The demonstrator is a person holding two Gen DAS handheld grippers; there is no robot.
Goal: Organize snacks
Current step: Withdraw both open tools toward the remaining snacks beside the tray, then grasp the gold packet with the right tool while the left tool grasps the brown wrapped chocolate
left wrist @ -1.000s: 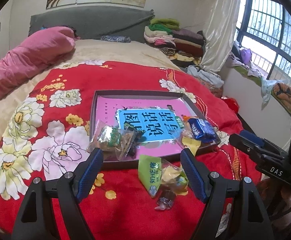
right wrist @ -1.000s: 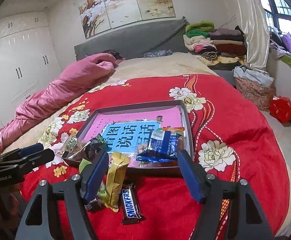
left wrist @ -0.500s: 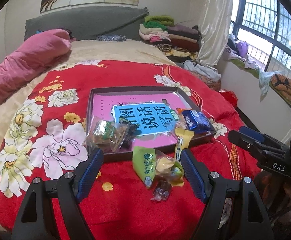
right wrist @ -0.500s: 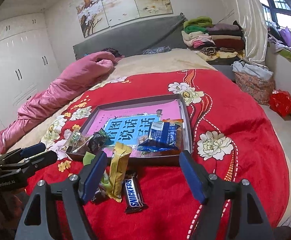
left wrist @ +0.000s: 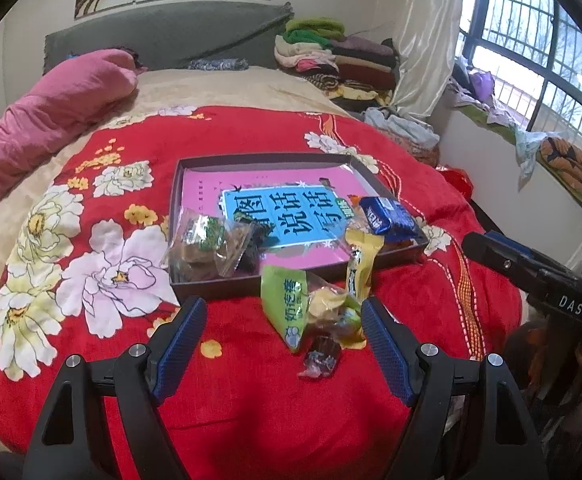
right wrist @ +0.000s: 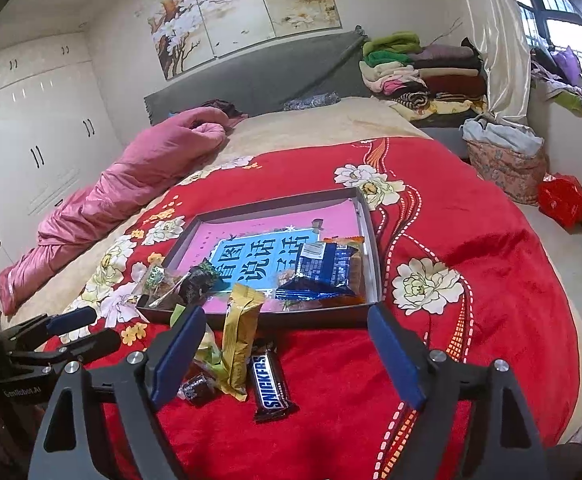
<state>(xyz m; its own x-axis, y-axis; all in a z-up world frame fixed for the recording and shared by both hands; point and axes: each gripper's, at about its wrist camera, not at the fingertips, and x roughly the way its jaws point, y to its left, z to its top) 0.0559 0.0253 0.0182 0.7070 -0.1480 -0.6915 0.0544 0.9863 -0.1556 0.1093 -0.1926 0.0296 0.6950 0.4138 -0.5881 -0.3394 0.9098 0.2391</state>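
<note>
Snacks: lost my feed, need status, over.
Left gripper open, empty. Right gripper opening, empty. Snickers bar outside tray. Path clear.

My left gripper (left wrist: 281,332) has black plastic arms, silver screws and blue ribbed pads. Beside the snack tray (right wrist: 375,264), my right gripper (right wrist: 287,344) matches it; its side reads "DAS", the left's "GenRobot.AI".

My left gripper (left wrist: 283,332) angled downward, jaws spread wide and holding nothing, my right gripper (right wrist: 287,344) tilted down beside it, jaws opening, nothing pressed between my blue pads (right wrist: 395,356)
</note>
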